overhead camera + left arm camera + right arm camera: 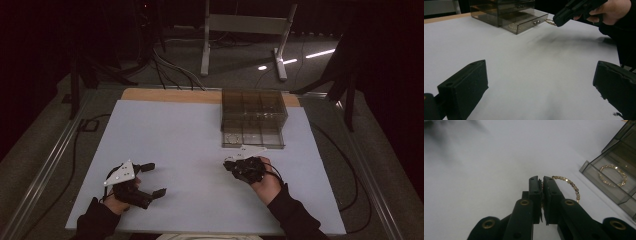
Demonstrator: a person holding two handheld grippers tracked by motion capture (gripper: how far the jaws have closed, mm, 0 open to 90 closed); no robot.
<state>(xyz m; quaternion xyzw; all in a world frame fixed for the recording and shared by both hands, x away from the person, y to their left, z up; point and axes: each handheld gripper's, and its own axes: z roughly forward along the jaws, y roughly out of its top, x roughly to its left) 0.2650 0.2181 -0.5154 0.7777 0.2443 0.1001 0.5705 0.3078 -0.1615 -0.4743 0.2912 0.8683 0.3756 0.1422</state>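
Bracelet work is going on at the right side of the white table point(175, 150). The right gripper point(541, 182) is pinching a gold bead bracelet point(570, 185) between jaws that are closed nearly flat together, with most of the loop hanging out to one side of the pads. It is holding the chain clear of the tabletop, just short of the smoky plastic drawer box point(254, 117). The lowest drawer point(610, 180) is standing pulled out, and a second gold bracelet point(613, 175) is already lying coiled on its floor.

To my eye the job in hand is carrying this chain over the drawer's front wall and laying it inside. Doing that well means keeping the pinch firm, since the grip is catching only a short stretch of beads, and lifting high enough that the dangling loop is not snagging the rim. Lowering it beside the other bracelet rather than on top should be saving a tangle.

The left gripper point(134, 182) is resting well apart, near the table's left front, jaws spread wide and holding nothing.
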